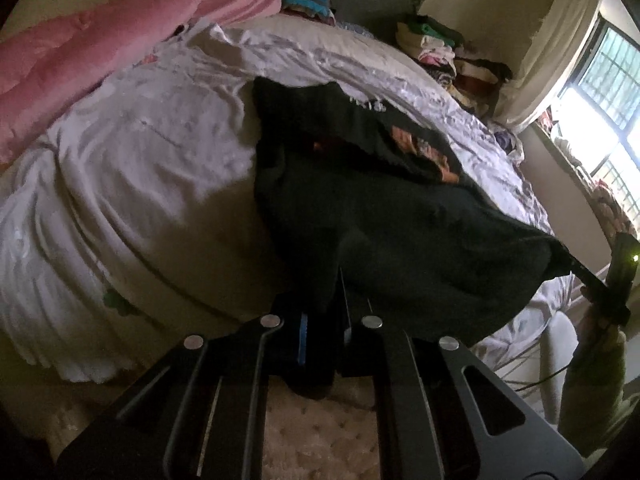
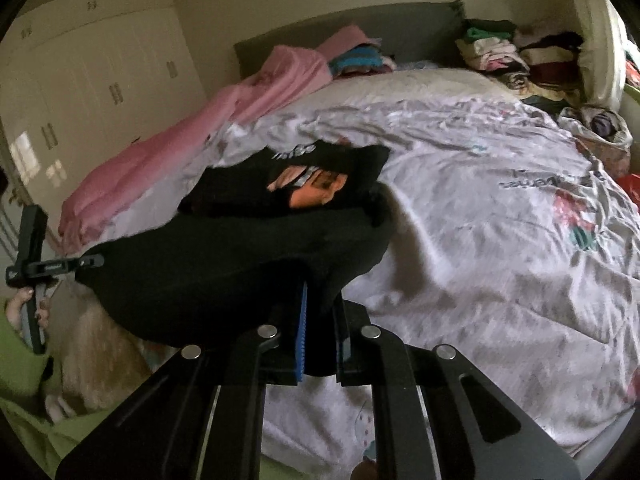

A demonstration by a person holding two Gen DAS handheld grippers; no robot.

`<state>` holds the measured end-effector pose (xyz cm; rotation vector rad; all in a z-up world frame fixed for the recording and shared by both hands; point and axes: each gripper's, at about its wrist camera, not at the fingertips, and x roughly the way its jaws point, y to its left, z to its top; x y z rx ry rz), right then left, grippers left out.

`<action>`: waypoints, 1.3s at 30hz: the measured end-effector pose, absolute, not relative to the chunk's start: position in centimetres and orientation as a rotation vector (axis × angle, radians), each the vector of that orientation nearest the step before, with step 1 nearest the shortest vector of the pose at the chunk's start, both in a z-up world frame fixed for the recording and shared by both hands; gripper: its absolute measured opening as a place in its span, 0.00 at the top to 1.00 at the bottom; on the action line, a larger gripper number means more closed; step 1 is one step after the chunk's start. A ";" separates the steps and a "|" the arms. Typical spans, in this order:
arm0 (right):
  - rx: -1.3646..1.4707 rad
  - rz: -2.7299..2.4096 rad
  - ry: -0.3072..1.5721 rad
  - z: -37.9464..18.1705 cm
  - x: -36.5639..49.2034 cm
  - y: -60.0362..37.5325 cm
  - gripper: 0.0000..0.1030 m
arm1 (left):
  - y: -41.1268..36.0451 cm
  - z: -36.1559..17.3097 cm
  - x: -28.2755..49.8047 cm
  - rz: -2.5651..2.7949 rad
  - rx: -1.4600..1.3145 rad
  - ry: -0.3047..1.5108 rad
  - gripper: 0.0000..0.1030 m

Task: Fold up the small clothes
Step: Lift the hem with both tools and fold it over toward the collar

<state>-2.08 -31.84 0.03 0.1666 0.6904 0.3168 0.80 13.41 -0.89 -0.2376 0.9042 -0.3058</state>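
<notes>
Step in hand: carrying the near edge of a black printed T-shirt [image 2: 240, 264] up and over its far part, as I judge it; a fold begun but not laid.
Left gripper [image 1: 324, 320]: jaws closed on one corner of the shirt's near edge, dark cloth pinched between the pads; in the right wrist view it shows at 9 o'clock [image 2: 90, 261], clamped on the far left tip of the fabric.
Right gripper [image 2: 320, 320]: jaws closed on the other corner, cloth bunched at the blue pad; in the left wrist view it sits at 3 o'clock [image 1: 568, 262], gripping the shirt's right tip.
Shirt's place: near edge stretched between the two grippers and lifted off the bed [image 2: 480, 240]; far half lies on the white printed duvet toward 12 o'clock, its orange print [image 2: 316, 192] facing up.
Surroundings: pink blanket [image 1: 100, 56] along the bed's left at 10 o'clock; stacks of folded clothes [image 2: 496, 54] by the headboard at 1 o'clock, well apart from the shirt.
Next move calls for: both grippers travelling together toward 12 o'clock, keeping the edge taut and level, then lowering it onto the far half before releasing.
Risk, as a judgement: uneven travel would skew the fold; slack in the middle may crease.
</notes>
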 end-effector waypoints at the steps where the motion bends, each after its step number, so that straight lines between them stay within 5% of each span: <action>1: 0.177 0.308 0.679 0.2 -1.9 -31.9 0.91 | 13.5 -0.6 1.0 -0.304 -0.245 0.895 0.97; 39: 0.156 0.234 0.548 5.9 2.7 -31.4 0.91 | 13.0 5.9 5.4 -0.264 -0.237 0.769 0.97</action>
